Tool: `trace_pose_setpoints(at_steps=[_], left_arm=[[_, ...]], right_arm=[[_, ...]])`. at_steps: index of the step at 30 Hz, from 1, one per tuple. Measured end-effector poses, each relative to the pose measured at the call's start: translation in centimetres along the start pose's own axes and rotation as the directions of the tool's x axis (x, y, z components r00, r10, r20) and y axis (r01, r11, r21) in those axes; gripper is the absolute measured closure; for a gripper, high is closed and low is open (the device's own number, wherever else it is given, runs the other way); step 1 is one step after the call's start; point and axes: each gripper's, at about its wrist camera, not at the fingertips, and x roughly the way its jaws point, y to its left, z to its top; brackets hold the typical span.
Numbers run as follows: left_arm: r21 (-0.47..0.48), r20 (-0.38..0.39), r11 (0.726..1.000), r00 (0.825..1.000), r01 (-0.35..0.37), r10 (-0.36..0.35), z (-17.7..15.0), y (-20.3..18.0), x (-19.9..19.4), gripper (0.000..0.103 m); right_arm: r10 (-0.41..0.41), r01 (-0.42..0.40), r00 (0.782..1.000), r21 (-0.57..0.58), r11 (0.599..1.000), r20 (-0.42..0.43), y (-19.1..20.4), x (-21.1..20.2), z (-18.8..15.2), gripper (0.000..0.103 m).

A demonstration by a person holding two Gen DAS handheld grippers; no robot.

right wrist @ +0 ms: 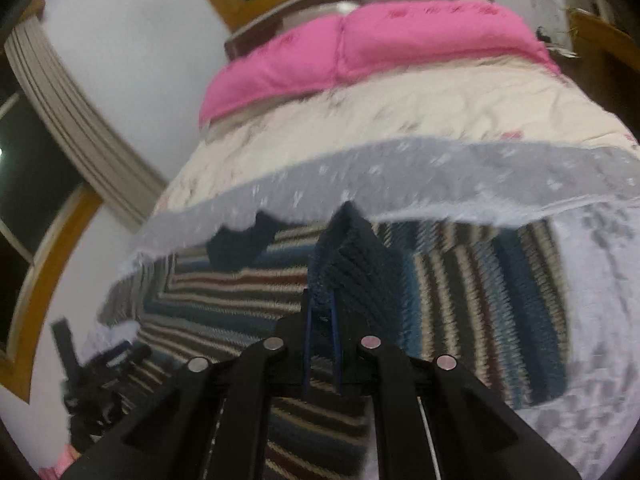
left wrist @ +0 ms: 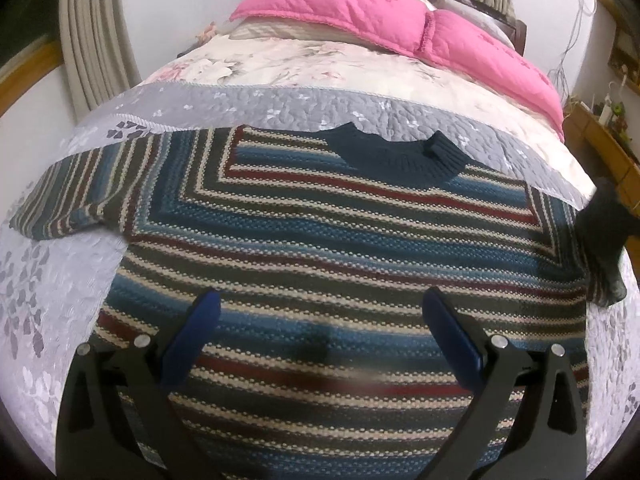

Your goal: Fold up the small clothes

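Sweater [left wrist: 340, 240], one striped knit, lies spread flat on the grey quilted bedspread [left wrist: 280, 108] at the foot of a bed, collar pointing away from us. Nearest in the left wrist view, our left gripper [left wrist: 320, 328] hovers over the lower body of the garment, its two blue-padded fingers [left wrist: 192, 332] spread wide with nothing between them. In the right wrist view, our right gripper [right wrist: 322, 312] has its fingers pinched closed on the dark ribbed cuff [right wrist: 352, 248] of one sleeve, which stands lifted above the knit; that picture is blurred, so we cannot tell how deep the bite goes. We judge the step in hand to be folding this sleeve in across the chest. To do it well, we would carry the cuff low and level so the sleeve lays down straight, steady the body with the free gripper, and let go only once the fabric rests flat. Beyond the navy collar [left wrist: 400, 156] we count one floral duvet [left wrist: 320, 64], then one pink quilt [left wrist: 360, 12] at the headboard.
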Motion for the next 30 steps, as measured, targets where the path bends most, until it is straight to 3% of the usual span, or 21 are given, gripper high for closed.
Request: trace_pose_setpoints(at_steps=[11, 15, 18, 21, 24, 26, 30], left_arm=[[0.013, -0.044, 0.995, 0.994, 0.1, -0.1, 1.0, -2.5, 0.7, 0.003], [0.021, -0.086, 0.981, 0.978, 0.192, -0.189, 1.6, -5.3, 1.1, 0.003], [0.029, -0.148, 0.954, 0.945, 0.298, -0.291, 1.8, -8.2, 1.9, 0.003], [-0.004, -0.235, 0.915, 0.889, 0.404, -0.394, 2.0, -11.8, 3.6, 0.003], [-0.039, -0.321, 0.879, 0.827, 0.475, -0.461, 2.0, -16.0, 6.0, 0.003], [-0.059, -0.353, 0.873, 0.808, 0.483, -0.471, 1.9, -18.2, 7.4, 0.004], [-0.072, -0.384, 0.881, 0.802, 0.468, -0.458, 1.6, -21.2, 10.0, 0.004]], right_arm=[[-0.021, 0.023, 0.991, 0.019, 1.0, -0.131, -0.1, 7.7, -3.5, 0.094], [0.027, -0.021, 0.988, 0.041, 0.999, -0.15, -0.6, 7.0, -4.7, 0.072], [0.06, -0.056, 0.996, 0.065, 0.996, -0.062, -1.3, 2.8, -6.6, 0.07], [0.027, -0.028, 1.0, 0.083, 0.996, 0.01, -2.2, -1.1, -9.3, 0.07], [-0.024, 0.021, 0.999, 0.103, 0.994, 0.027, -3.2, -3.4, -11.7, 0.07], [-0.07, 0.066, 0.997, 0.108, 0.992, 0.026, -3.8, -4.1, -12.5, 0.07], [-0.112, 0.107, 0.993, 0.101, 0.989, 0.047, -4.3, -4.8, -13.0, 0.068]])
